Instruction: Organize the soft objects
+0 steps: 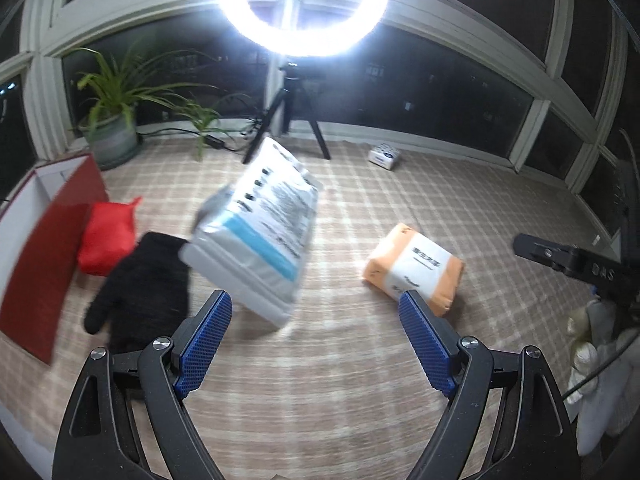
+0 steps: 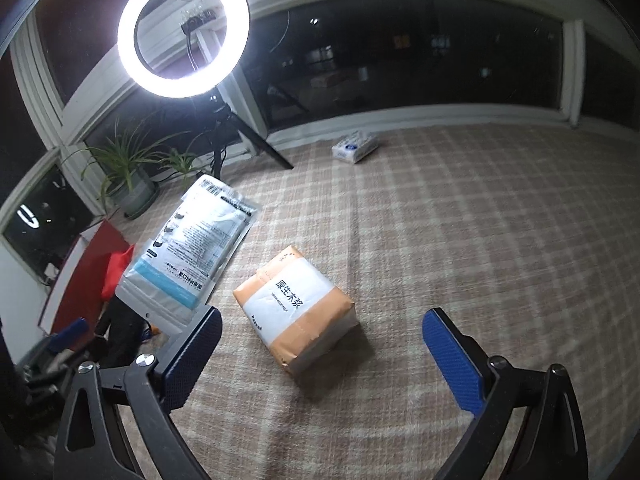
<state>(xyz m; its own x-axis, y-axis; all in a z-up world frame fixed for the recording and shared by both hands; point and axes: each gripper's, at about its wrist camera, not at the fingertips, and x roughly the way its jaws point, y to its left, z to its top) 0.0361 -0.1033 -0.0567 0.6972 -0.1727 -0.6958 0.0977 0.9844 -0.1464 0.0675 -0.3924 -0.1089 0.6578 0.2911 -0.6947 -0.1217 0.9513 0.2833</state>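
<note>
Soft packages lie scattered across the checked cloth [image 2: 460,240] ahead of my two handheld tongs, both pointing down at it. Nearest to me, the left gripper [image 1: 316,338] has its blue pads spread wide with only bare cloth between them, holding nothing. My right gripper [image 2: 322,354] is likewise wide apart and empty; the orange-and-white tissue pack [image 2: 298,312] rests flat on the cloth just beyond the gap between its fingers, touching neither pad.

Left of that pack, a white-and-blue plastic bag of masks [image 1: 260,232] appears blurred and tilted in the left wrist view, its lower end closest to my left tongs; I cannot tell whether it rests on anything. A black glove [image 1: 146,280] lies beside it on the left, just past the left finger. Behind the glove sits a red pouch [image 1: 106,236], pressed against the open red box [image 1: 44,248] with its white interior, at the cloth's left edge.

Farther back, a small white-and-blue tissue pack [image 2: 355,146] lies alone near the window sill, well apart from everything else. A lit ring light [image 2: 184,28] on a black tripod [image 1: 286,120] and a potted plant [image 1: 112,120] stand against the dark windows.
</note>
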